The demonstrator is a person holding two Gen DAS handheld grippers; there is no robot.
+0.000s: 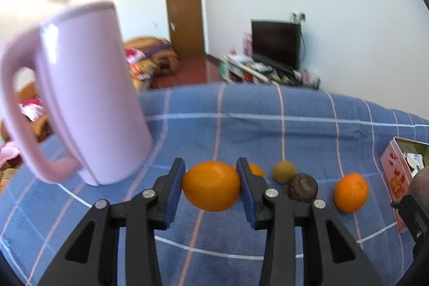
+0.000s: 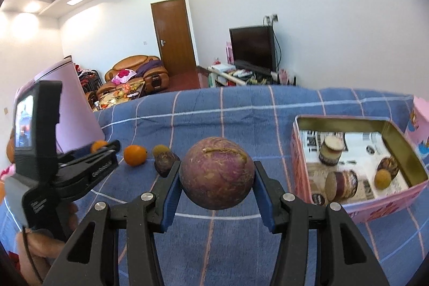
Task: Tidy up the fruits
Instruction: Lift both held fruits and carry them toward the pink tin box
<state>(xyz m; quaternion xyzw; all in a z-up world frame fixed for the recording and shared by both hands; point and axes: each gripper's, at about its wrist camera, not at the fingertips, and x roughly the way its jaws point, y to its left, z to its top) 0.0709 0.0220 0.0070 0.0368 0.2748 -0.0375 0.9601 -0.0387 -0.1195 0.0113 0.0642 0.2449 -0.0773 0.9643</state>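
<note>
My pink tin (image 2: 356,205) sits on the blue cloth (image 2: 214,111) at three o'clock of my right gripper (image 2: 216,176), which clamps a purple fruit (image 2: 216,173). My left gripper (image 1: 211,186) grips an orange (image 1: 211,185), loose fruits at two o'clock.

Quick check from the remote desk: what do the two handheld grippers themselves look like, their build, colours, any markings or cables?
Both the left gripper and the right gripper are black plastic scissor-style frames with silver pivot bolts and blue-padded fingers. Seen from the right wrist, the left unit carries a small lit screen, white lettering too blurred to read, and a thin black cord by the hand. No sleeve shows.
</note>
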